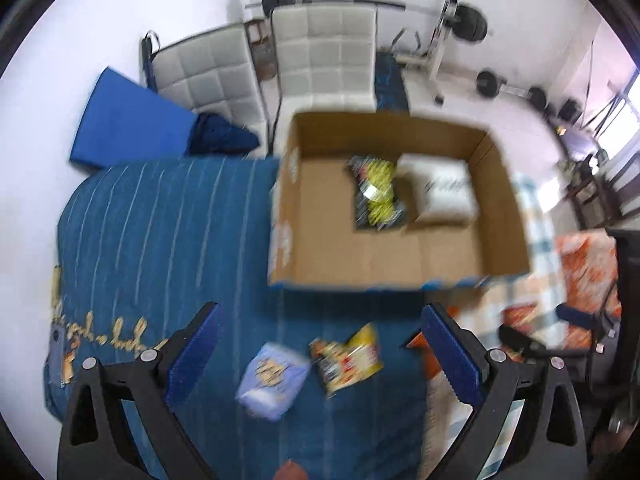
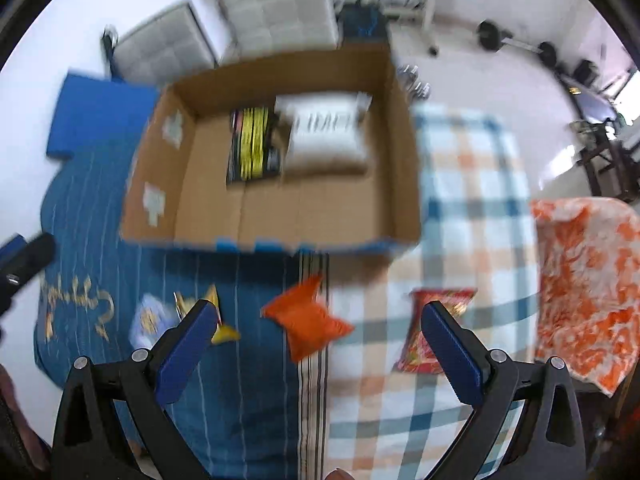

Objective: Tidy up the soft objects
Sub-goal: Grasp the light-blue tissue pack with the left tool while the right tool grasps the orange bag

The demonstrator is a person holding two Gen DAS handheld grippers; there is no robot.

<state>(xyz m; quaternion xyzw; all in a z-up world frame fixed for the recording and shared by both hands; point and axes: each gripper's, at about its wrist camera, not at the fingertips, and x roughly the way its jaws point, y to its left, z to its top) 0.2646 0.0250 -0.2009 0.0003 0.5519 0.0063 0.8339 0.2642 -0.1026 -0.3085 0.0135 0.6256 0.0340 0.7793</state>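
An open cardboard box (image 1: 504, 216) (image 2: 404, 160) sits on the bed and holds a white pillow (image 1: 440, 192) (image 2: 324, 136) and a yellow-black packet (image 1: 378, 196) (image 2: 252, 144). My left gripper (image 1: 320, 348) is open and empty above a pale blue packet (image 1: 272, 380) and a yellow-red packet (image 1: 348, 358) on the blue blanket. My right gripper (image 2: 316, 344) is open and empty above an orange packet (image 2: 306, 322). A red packet (image 2: 428, 332) lies by its right finger. The pale blue packet (image 2: 148, 318) and a yellow packet (image 2: 222, 330) lie by its left finger.
A blue striped blanket (image 1: 160, 240) (image 2: 92, 248) and a checked blanket (image 2: 472, 208) cover the bed. An orange-white cloth (image 2: 588, 280) (image 1: 584, 264) lies at the right. White chairs (image 1: 324, 56), a blue mat (image 1: 128, 116) and weight equipment (image 1: 472, 24) stand beyond.
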